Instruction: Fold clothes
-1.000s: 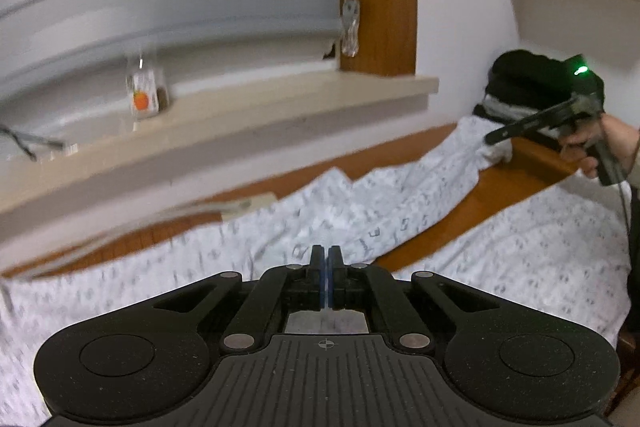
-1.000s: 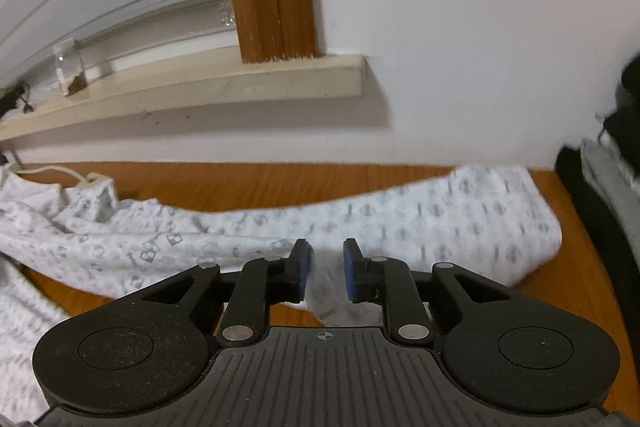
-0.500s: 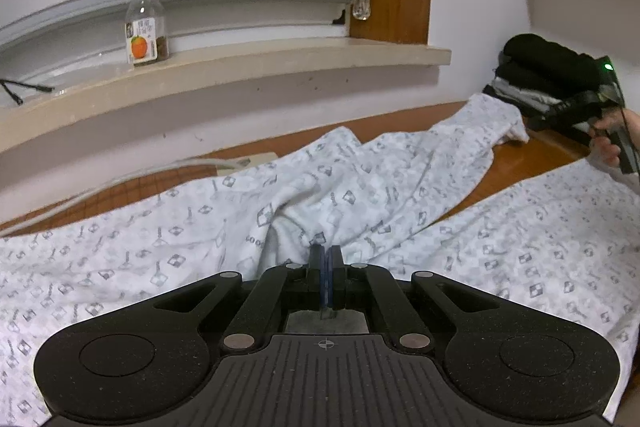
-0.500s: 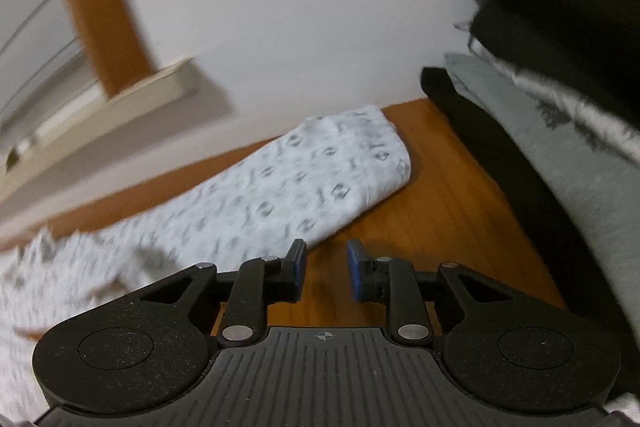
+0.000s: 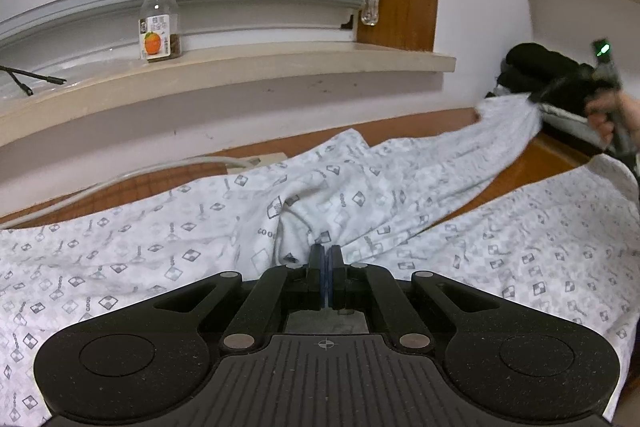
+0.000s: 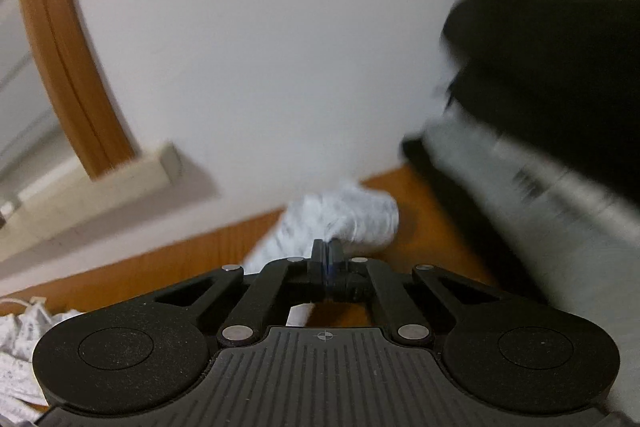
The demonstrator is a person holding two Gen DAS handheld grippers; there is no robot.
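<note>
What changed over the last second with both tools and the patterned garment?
The right tool let go of the patterned garment, moved to its far end near the folded clothes pile and closed on it. The left tool stayed shut on the middle.

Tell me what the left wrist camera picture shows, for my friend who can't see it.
The left gripper is shut on a bunched fold of white patterned pajama pants spread over a wooden floor. Far right, a hand holds the right gripper, shut on one leg's end. A jar stands on the windowsill.
</note>
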